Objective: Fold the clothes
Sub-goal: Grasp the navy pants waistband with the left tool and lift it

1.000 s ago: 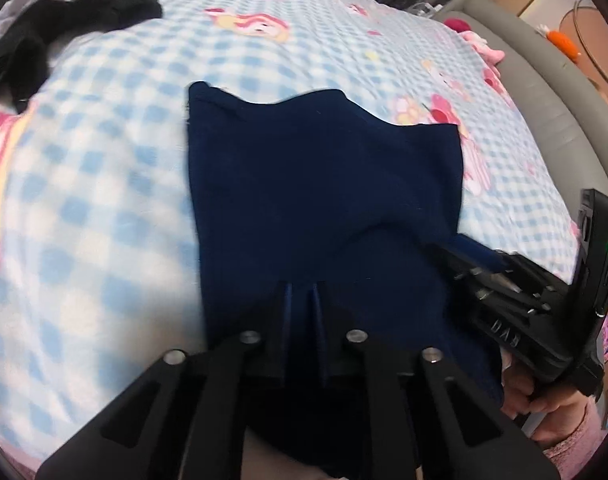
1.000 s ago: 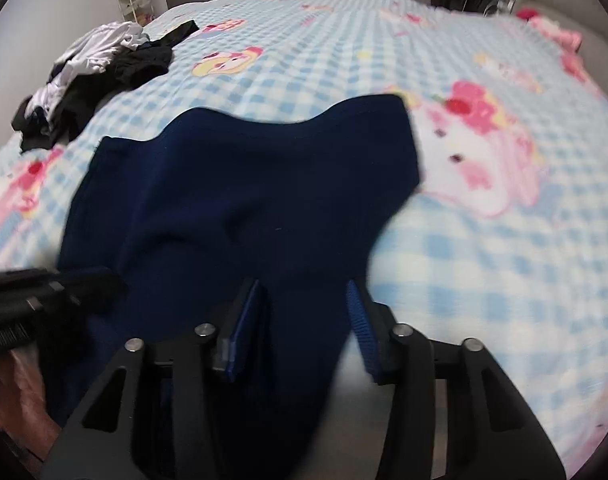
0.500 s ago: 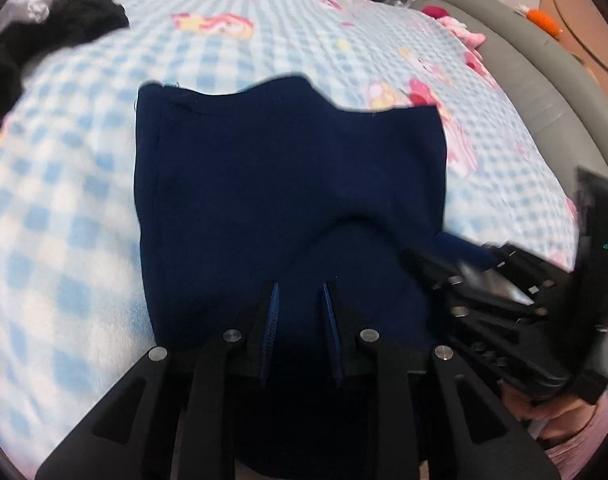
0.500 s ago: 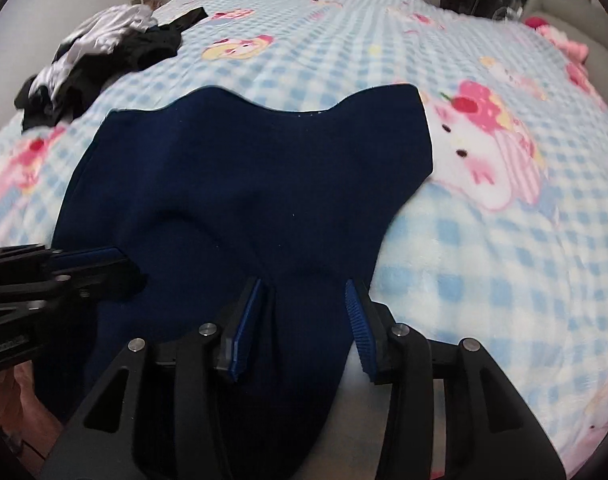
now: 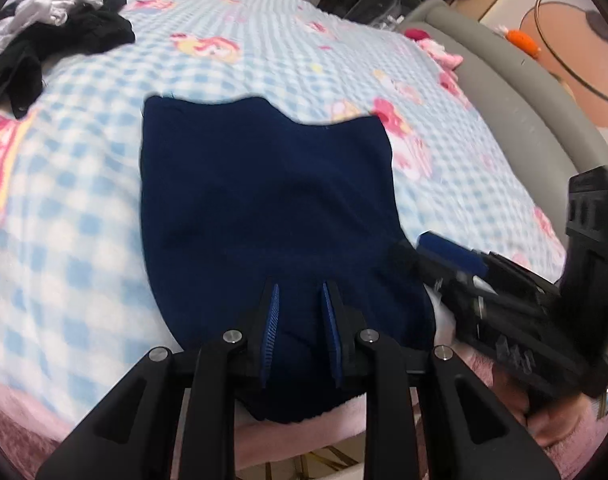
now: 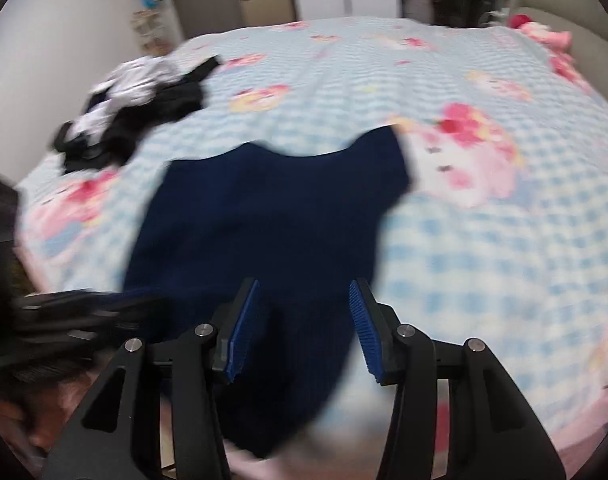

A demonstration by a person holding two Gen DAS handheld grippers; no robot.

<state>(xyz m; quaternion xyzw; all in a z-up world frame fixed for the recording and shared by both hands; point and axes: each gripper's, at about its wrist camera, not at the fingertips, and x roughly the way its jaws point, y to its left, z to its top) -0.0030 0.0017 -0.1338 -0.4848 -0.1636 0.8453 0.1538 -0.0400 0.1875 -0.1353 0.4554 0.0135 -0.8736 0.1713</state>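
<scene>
Left wrist, navy garment (image 5: 263, 208) beneath released left claw (image 5: 299, 292), right claw (image 6: 304, 292) opening above it.

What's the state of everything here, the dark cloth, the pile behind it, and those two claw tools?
Navy garment: spread flat on the checked blanket, near edge hanging over the bed's side.
Pile of black and white clothes: crumpled, unfolded.
Left gripper: open, navy cloth beneath, not pinched.
Right gripper: jaws opening, cloth below the gap, not gripped.
</scene>
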